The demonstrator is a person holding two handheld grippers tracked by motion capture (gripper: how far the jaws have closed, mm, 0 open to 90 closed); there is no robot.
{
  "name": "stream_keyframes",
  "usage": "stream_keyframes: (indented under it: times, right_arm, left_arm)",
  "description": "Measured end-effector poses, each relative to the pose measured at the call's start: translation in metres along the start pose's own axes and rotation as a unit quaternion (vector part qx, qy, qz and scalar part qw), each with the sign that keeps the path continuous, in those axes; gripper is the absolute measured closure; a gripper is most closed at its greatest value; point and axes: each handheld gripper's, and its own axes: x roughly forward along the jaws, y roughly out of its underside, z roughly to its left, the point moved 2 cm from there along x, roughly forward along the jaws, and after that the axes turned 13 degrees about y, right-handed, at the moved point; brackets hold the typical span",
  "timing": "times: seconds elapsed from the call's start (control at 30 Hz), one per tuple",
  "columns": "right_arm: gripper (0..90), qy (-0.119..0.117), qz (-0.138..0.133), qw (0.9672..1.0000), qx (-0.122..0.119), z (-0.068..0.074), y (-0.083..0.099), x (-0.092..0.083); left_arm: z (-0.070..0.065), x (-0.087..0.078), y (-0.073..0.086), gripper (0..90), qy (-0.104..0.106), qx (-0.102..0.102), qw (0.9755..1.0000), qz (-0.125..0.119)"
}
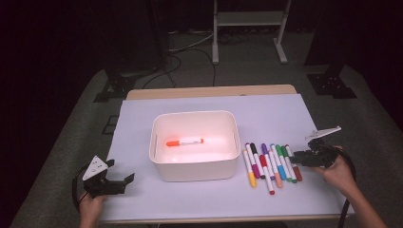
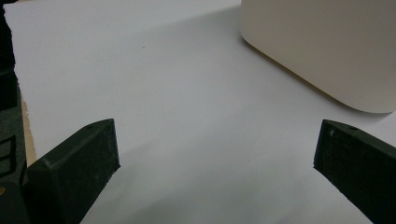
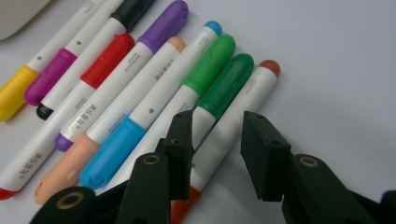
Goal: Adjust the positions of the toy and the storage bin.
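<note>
right gripper (image 3: 217, 154) – black two-finger tool at the right end of the marker row; fingers narrowed and straddling the white marker with brown-red cap (image 3: 233, 123), one finger on each side of its barrel, pads not visibly pressing on it.
brown-red marker – lies flat on the white sheet (image 1: 285, 118), outermost of the row, just beside a dark green-capped marker (image 3: 224, 86).
row of markers (image 1: 268, 164) – white barrels, caps yellow, magenta, black, red, purple, peach, blue, green; side by side, right of the tub.
white rounded plastic tub (image 1: 195, 168) – mid-counter, holding one orange-capped marker (image 1: 184, 142) lying flat.
left gripper (image 2: 215, 154) – fingers wide apart over bare sheet, nothing between them – tub corner just ahead.
</note>
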Motion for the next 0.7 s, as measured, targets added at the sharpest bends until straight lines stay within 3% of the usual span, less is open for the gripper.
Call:
stream_keyframes:
  times: [0.33,0.47,0.57,0.7]
  right_arm:
    - [63.7,0.019,0.004,0.9997,0.015,-0.008,0.007,-0.001]
    - [64.2,0.038,0.019,0.9988,0.025,-0.015,0.018,-0.002]
    - [65.2,0.037,0.017,0.9987,0.031,-0.017,0.021,-0.003]
    - [70.6,0.058,0.013,0.9977,0.031,-0.019,0.024,-0.004]
  left_arm:
    - [0.0,0.0,0.0,0.0,0.0,0.002,1.0,-0.001]
    - [0.0,0.0,0.0,0.0,0.0,0.0,1.0,0.001]
    - [0.0,0.0,0.0,0.0,0.0,0.001,1.0,0.001]
    - [0.0,0.0,0.0,0.0,-0.001,0.001,1.0,-0.001]
